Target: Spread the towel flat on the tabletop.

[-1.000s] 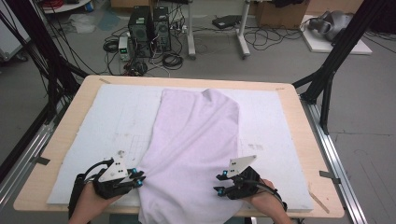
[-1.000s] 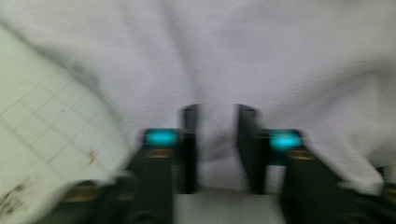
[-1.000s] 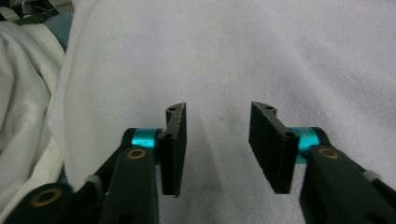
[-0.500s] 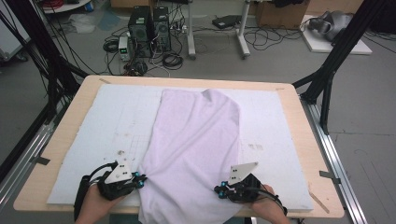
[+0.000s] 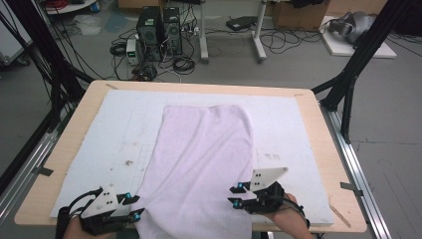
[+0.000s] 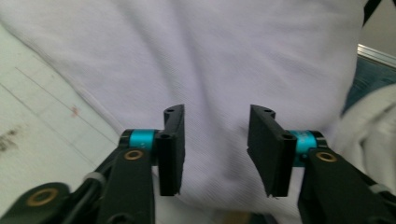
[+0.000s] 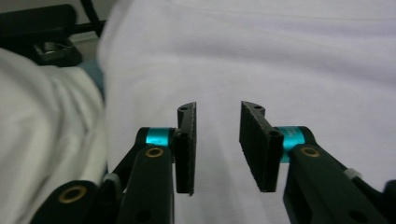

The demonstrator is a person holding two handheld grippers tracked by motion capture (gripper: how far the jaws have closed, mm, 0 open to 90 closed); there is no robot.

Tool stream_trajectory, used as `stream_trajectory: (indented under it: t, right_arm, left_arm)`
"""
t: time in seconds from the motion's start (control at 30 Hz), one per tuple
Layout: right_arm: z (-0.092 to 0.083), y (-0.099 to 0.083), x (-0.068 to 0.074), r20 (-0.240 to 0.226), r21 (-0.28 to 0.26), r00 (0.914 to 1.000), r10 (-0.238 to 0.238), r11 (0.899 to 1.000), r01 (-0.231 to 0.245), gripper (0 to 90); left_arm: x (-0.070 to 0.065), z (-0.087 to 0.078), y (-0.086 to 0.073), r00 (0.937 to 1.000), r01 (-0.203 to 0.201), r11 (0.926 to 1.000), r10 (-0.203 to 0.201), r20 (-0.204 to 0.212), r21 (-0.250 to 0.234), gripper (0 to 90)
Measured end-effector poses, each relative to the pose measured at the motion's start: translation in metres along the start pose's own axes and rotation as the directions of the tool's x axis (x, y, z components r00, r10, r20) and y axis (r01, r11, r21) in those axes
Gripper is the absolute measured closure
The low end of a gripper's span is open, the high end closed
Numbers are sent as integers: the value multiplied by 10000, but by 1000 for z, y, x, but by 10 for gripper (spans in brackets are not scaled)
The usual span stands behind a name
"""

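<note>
Your pale lilac cloth (image 5: 201, 164) lies spread lengthwise down the middle of the white mat (image 5: 104, 134) that covers the table (image 5: 64, 149), its far edge well short of the mat's far edge and its near end hanging over the table's near edge between your two hands. Your left tongs (image 5: 133, 206) sit at the cloth's near left edge, low at the table's front; in the left gripper view the left tongs (image 6: 215, 144) have just been opening and now stand apart with a clear gap, the cloth (image 6: 224, 56) spread beyond and beneath them and nothing pinched between the pads. Your right tongs (image 5: 235, 195) are at the cloth's near right edge, pointing in toward the fabric; in the right gripper view the right tongs (image 7: 217, 144) have likewise just been opening, parted with daylight between them, over the cloth (image 7: 280, 60) and gripping none of it
</note>
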State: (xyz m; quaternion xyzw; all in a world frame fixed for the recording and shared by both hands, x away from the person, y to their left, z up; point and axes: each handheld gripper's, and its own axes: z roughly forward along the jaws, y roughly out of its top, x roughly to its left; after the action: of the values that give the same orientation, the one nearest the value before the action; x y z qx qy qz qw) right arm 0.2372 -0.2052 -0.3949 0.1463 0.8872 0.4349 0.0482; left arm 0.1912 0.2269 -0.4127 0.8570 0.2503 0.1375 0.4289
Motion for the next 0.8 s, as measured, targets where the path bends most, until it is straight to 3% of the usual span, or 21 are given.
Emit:
stream_trajectory:
  t: [0.13, 0.23, 0.33, 0.37, 0.4, 0.47, 0.53, 0.8]
  right_arm:
    - [14, 0, -21, 435, 445, 9990, 130, 9989, -149, 580]
    - [28, -5, -31, 479, 995, 9985, 256, 9946, -303, 568]
    - [37, -11, -34, 346, 1391, 9991, 264, 9898, -310, 570]
    - [40, -12, -34, 318, 1498, 9991, 288, 9882, -332, 575]
    - [42, -14, -34, 237, 1632, 9990, 386, 9857, -420, 597]
    - [46, -17, -33, 239, 1598, 9991, 358, 9864, -392, 692]
    - [46, -18, -34, 64, 1487, 9988, 481, 9877, -485, 831]
    - [44, -17, -25, -155, 1435, 9998, 87, 9896, -64, 878]
  left_arm:
    - [26, 24, 11, 9999, 41, 9998, -43, -143, -195, 551]
    - [42, 47, 16, 9999, 85, 9998, -84, -86, 169, 553]
    - [50, 68, 14, 10000, -6, 9953, 14, -77, 973, 550]
    - [52, 71, 12, 10000, 47, 9957, -47, -2, 925, 550]
    - [53, 71, 11, 9996, 229, 9973, -238, 128, 702, 567]
    - [52, 69, 9, 9997, 198, 9981, -207, 142, 579, 751]
    - [48, 67, 7, 10000, 56, 9986, -59, 59, 528, 861]
    - [37, 44, -1, 9997, -93, 9988, 105, -241, 484, 883]
